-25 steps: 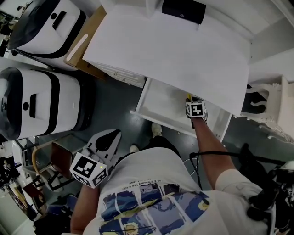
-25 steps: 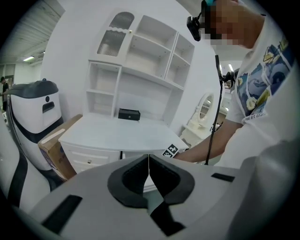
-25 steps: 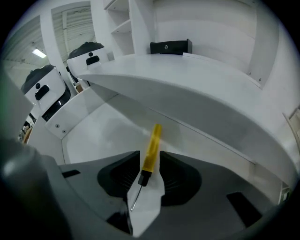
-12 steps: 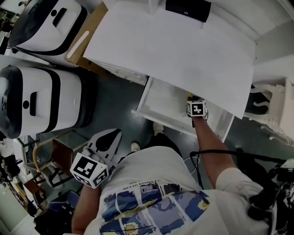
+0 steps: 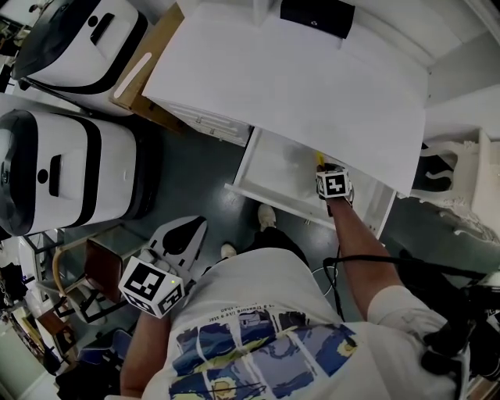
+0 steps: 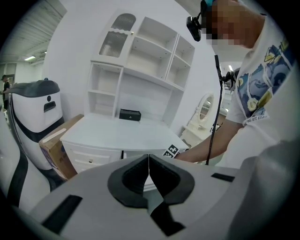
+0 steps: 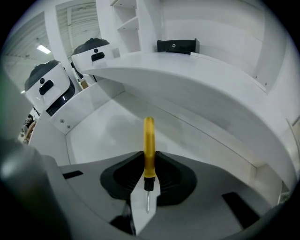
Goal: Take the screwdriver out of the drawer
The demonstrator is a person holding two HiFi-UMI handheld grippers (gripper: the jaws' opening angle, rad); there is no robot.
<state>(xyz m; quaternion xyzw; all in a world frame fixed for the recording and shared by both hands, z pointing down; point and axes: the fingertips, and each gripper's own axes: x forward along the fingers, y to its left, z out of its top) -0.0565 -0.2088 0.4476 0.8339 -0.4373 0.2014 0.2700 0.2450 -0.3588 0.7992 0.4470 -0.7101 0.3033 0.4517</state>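
Observation:
The screwdriver [image 7: 148,143] has a yellow handle and a thin metal shaft, and it stands between the pads of my right gripper [image 7: 148,159]. Those jaws are closing and the pads sit against the handle on both sides. The tool's far end points out over the white floor of the open drawer [image 7: 103,131]. In the head view the right gripper [image 5: 326,173] reaches into the drawer [image 5: 269,168] under the desk top, with a bit of the yellow screwdriver [image 5: 319,160] showing. My left gripper [image 5: 186,233] hangs shut and empty by the person's left side, away from the drawer.
A white desk top [image 5: 297,86] overhangs the drawer, with a black box [image 5: 316,16] at its back. Two white-and-black machines [image 5: 62,172] and a cardboard box [image 5: 144,70] stand to the left. A white ornate chair [image 5: 453,180] is on the right.
The head view shifts only slightly. The right gripper stays in the drawer at the same spot, and the left gripper stays where it was.

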